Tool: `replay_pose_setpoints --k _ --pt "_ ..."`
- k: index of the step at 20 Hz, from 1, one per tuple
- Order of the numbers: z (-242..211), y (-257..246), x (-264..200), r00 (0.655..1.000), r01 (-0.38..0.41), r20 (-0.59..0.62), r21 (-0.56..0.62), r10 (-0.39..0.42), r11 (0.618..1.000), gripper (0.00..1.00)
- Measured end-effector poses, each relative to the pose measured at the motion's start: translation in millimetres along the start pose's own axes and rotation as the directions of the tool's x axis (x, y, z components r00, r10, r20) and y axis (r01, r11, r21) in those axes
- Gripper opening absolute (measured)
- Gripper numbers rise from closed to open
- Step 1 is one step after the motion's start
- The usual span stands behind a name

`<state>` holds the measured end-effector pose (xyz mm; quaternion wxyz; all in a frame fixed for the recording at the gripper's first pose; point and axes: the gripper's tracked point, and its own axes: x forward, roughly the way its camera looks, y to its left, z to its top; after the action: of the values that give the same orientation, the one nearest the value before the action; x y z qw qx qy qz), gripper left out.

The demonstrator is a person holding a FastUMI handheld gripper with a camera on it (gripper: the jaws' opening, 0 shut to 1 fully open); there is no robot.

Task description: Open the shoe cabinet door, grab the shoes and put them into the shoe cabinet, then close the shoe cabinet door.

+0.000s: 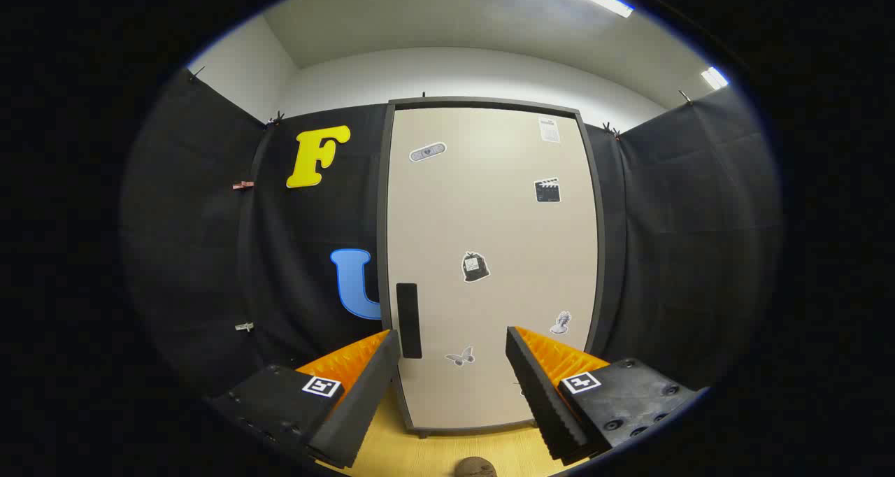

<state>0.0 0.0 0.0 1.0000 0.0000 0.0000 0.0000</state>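
Tongs [453, 351] wide apart, holding nothing, facing closed shoe cabinet door [489, 267]; upright, tall; dark handle [408, 320] vertical near left finger.

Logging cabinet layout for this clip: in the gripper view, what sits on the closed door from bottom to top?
Open gripper below; then butterfly sticker → black handle → bag sticker → clapperboard sticker → bandage sticker.

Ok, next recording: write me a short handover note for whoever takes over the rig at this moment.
Hand-held gripper: open, holding nothing, aimed at the shoe cabinet door.
Door: shut. Its dark handle sits low on the door's left edge, just beyond the left finger.
Shoes: a rounded dark thing lies on the floor between the fingers; cannot tell if it is a shoe.
Done: nothing.
Left: open door, load shoes, close door.
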Motion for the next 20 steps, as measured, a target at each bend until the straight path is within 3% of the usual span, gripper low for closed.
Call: replay_pose_setpoints --k 20 --pt "-9 14 16 1.000 -0.010 -0.015 0.003 0.010 1.000 0.98"
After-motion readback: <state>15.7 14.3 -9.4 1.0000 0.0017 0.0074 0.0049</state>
